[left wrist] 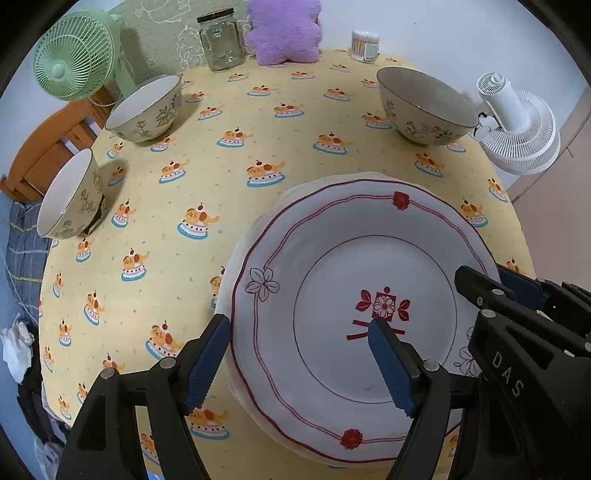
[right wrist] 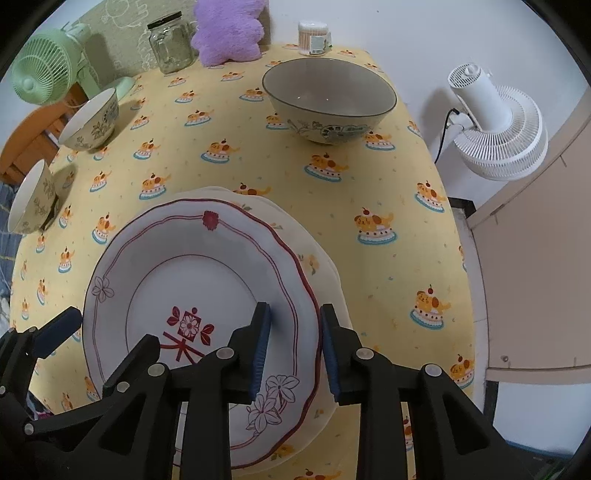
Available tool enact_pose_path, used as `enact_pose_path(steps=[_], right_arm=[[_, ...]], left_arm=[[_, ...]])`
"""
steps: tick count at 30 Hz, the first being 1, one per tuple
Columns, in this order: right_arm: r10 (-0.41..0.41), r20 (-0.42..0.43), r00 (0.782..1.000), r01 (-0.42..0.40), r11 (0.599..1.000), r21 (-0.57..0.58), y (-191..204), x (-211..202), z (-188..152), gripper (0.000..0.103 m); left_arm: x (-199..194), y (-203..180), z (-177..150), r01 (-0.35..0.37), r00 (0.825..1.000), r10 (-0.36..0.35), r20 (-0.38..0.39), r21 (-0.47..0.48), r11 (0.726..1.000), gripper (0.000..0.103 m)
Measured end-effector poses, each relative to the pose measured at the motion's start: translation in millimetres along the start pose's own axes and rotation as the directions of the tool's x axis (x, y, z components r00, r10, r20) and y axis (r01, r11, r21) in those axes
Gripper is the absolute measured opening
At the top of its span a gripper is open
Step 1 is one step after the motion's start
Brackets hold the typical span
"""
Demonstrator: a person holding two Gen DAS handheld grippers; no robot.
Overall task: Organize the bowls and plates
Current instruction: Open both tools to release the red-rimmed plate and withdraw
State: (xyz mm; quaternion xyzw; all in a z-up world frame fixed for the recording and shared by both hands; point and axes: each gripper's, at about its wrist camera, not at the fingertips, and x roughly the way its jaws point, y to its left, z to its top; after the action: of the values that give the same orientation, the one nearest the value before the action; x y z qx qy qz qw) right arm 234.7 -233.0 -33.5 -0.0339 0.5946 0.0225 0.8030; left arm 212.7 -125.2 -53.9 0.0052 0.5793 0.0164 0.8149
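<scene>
- The red-trimmed plate point(left wrist: 354, 295) lies on top of a plainer pale plate point(right wrist: 325, 266) whose rim peeks out beyond it; the pair sits at the near edge of the yellow tablecloth point(left wrist: 229, 155), towards your right side of the table.
- Your left gripper point(left wrist: 299, 365) stands wide open, straddling the top plate's left rim, one blue pad outside the rim and the other over the well; it grips nothing.
- Your right gripper point(right wrist: 295, 350) is open too, its fingers bracketing the right rim with a gap on both sides; whether either pad touches the glaze, you cannot tell.
- Judge the plate as glazed ceramic: stiff, fairly heavy, slick and brittle; take it on the raised scalloped rim, where the pads get both faces, not on the smooth well.
- Close gently and squarely; a skewed pinch on a glossy rim likely slides off, and the lower plate may drag along or clatter.
- Three bowls wait elsewhere: a large bowl point(right wrist: 328, 99) at the far right, a floral bowl point(left wrist: 146, 109) at the far left, and a tilted bowl point(left wrist: 70, 195) at the left edge, seemingly propped on something dark.
- The middle of the cloth is open for moving; the far edge is crowded by a glass jar point(left wrist: 221, 38), a purple plush point(left wrist: 284, 31) and a swab tub point(left wrist: 365, 45).
- Mind the near table edge under the plates, and the white fan point(right wrist: 498, 125) just off the right side.
</scene>
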Motion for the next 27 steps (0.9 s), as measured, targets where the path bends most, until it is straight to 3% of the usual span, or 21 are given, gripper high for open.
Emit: enact_pose_path(steps=[5,12,27], right_arm=[[-0.015,-0.005,1.0,0.015,1.0,-0.006,-2.3,0.2,-1.5,0.033],[0.036,0.005,0.999,-0.036,0.999,-0.028,3.8,-5.5,-5.5,0.068],[0.006,0.078,0.997,-0.007,1.0,0.019,58.2,-41.9,-13.3,0.076]], left_arm=[[-1.6,-4.9,-1.9,-0.004,1.0,0.004,0.002,0.015,1.0,0.081],[-7.2,-3.1,-7.4,0.0,1.0,0.0,-0.003,0.014,1.0,0.083],[-32.0,55.7,-9.9,0.074,0.995,-0.078,0.057,0.073,0.995,0.091]])
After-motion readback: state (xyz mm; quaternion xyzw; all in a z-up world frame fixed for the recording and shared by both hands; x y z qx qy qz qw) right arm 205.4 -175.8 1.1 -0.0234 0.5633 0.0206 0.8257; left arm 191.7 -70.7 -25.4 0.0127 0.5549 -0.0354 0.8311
